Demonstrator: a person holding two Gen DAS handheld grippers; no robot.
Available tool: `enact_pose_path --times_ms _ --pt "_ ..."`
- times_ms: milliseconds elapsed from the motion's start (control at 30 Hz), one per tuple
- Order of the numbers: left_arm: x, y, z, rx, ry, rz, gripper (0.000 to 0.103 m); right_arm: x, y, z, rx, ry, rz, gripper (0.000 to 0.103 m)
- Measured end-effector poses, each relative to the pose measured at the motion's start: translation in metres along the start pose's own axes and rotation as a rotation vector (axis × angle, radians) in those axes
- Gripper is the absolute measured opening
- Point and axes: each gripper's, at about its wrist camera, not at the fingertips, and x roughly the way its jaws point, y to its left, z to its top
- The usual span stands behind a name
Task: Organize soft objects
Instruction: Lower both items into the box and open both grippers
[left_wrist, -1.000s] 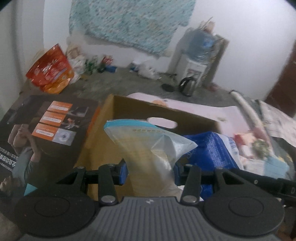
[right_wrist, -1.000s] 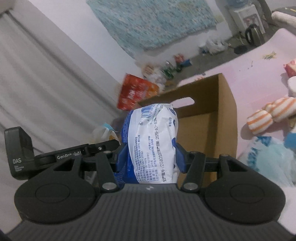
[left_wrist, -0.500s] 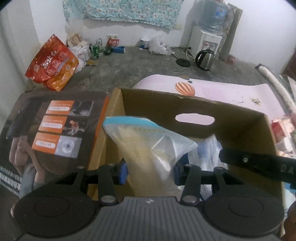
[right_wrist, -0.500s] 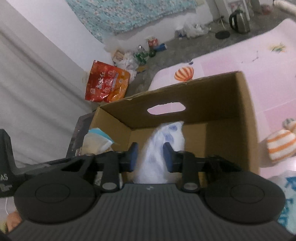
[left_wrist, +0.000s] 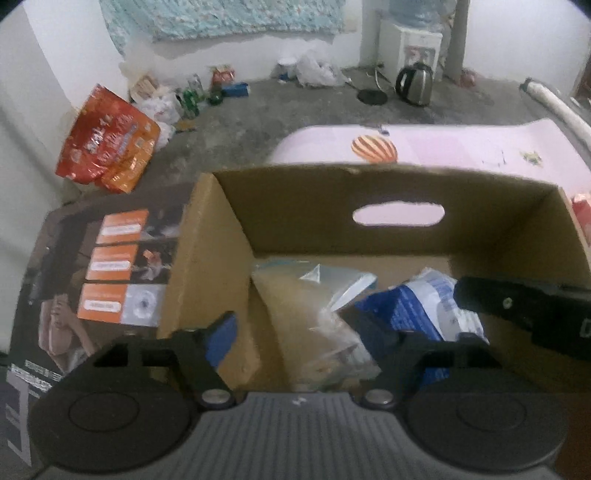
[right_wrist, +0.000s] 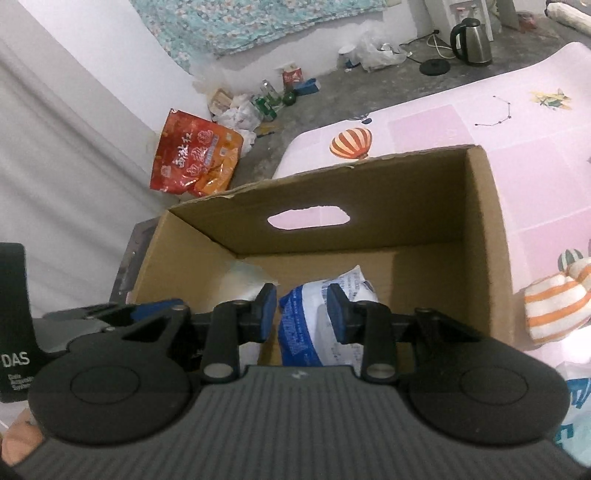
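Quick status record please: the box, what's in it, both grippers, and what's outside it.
box: open cardboard box on the pink mat, handle cutout in far wall
contents: clear bag beside the blue-and-white packet, both lying inside
left gripper: open, jaws have just been opening; clear bag between them, pads off it
right gripper: narrow gap, jaws have just been opening slightly; packet between them, contact unclear
outside: orange-striped plush on the mat next to the box
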Motion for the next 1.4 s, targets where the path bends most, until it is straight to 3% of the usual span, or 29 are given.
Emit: enact_pose_path --times_ms 100,400,667,733,800,867,1033,1300,1400 --pt "-0.014 0.005 -0.001 -0.019 -0.023 -0.016 0.084 0.0 0.002 0.0 -0.017 0.007 -0.006 0.035" --pt "-0.054 0.038 -0.02 -0.114 -0.04 -0.064 0.084 0.01 0.013 0.001 -0.117 0.055 -0.042 0.068" --pt "-0.079 0.085 -0.042 -0.232 -0.092 -0.06 0.085 0.058 0.028 -0.009 -0.281 0.231 -0.179 0.086" --pt "-0.079 0.091 -0.045 -0.25 -0.092 -0.054 0.085 0.075 0.033 -0.017 -0.351 0.281 -0.241 0.087" --pt "-0.077 0.096 -0.047 -0.265 -0.087 -0.056 0.085 0.083 0.036 -0.021 -0.381 0.3 -0.249 0.085" --pt "-0.074 0.1 -0.05 -0.271 -0.081 -0.059 0.085 0.083 0.038 -0.02 -0.37 0.287 -0.239 0.073" --pt "-0.068 0.104 -0.054 -0.286 -0.071 -0.066 0.085 0.077 0.026 -0.01 -0.232 0.215 -0.244 0.063" --pt "-0.061 0.105 -0.057 -0.293 -0.059 -0.064 0.085 0.065 0.001 -0.01 -0.026 0.112 -0.138 0.063" --pt "-0.06 0.103 -0.057 -0.294 -0.056 -0.068 0.085 0.065 -0.001 -0.013 -0.008 0.099 -0.121 0.063"
